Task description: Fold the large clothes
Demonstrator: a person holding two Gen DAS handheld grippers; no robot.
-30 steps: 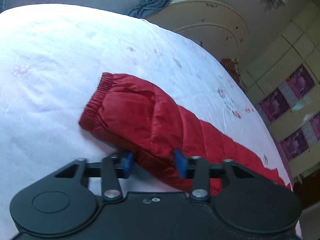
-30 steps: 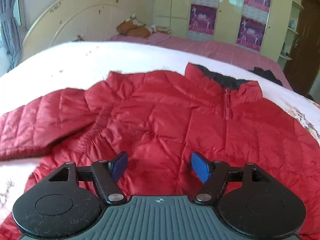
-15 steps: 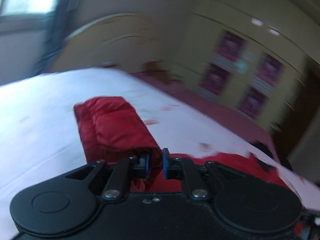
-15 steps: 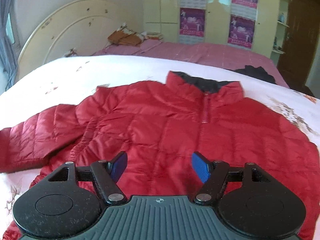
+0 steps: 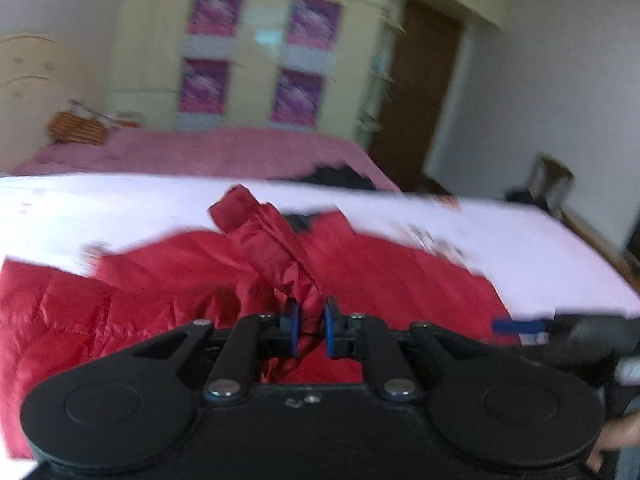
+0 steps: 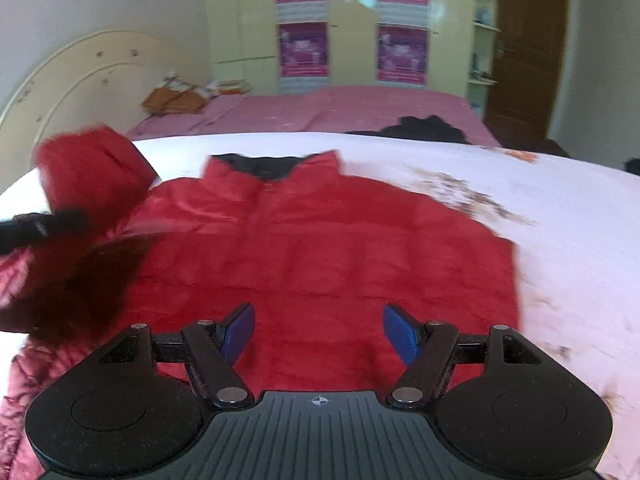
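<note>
A red quilted jacket (image 6: 320, 248) lies front up on the white bed sheet (image 6: 560, 220), dark collar at the far side. My left gripper (image 5: 308, 326) is shut on the jacket's left sleeve (image 5: 264, 236) and holds it lifted over the body; the sleeve's cuff end sticks up. In the right wrist view the raised sleeve (image 6: 92, 168) and the left gripper (image 6: 40, 224) show blurred at the left. My right gripper (image 6: 318, 334) is open and empty above the jacket's lower front. The right gripper (image 5: 520, 326) shows at the right edge of the left wrist view.
A second bed with a pink cover (image 6: 340, 108) stands behind, with a dark garment (image 6: 424, 126) and folded orange cloth (image 6: 172, 98) on it. A cream headboard (image 6: 80, 80), a wardrobe with purple panels (image 6: 352, 24) and a brown door (image 6: 524, 48) lie beyond.
My left gripper closed on the sleeve, lifted it off the sheet and swung it right, over the jacket's body. My right gripper stayed open and moved slightly over the lower front.
</note>
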